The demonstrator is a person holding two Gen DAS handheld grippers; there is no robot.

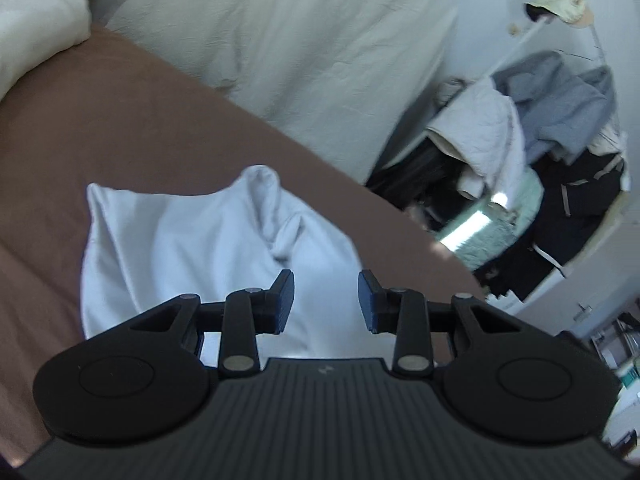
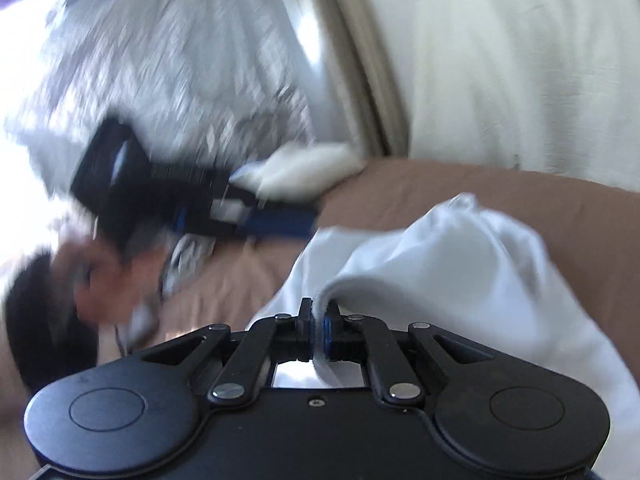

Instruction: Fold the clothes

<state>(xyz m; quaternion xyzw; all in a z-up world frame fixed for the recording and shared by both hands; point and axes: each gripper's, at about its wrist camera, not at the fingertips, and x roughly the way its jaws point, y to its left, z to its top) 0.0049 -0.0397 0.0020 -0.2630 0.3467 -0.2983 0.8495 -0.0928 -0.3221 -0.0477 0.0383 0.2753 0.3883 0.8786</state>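
Observation:
A white garment (image 1: 192,240) lies bunched on the brown bed sheet (image 1: 120,120). My left gripper (image 1: 326,300) hovers open just above its near edge, nothing between the blue pads. In the right wrist view the same white garment (image 2: 460,264) is lifted into a hump, and my right gripper (image 2: 319,316) is shut on a folded edge of it. The left gripper (image 2: 192,200) shows blurred at the left of that view, held by a hand (image 2: 104,280).
A cream duvet (image 1: 300,40) and pillow (image 1: 36,28) lie at the bed's far side. A clothes rack (image 1: 552,128) loaded with grey, white and black garments stands beyond the bed edge. A person in a patterned top (image 2: 160,60) is close on the left.

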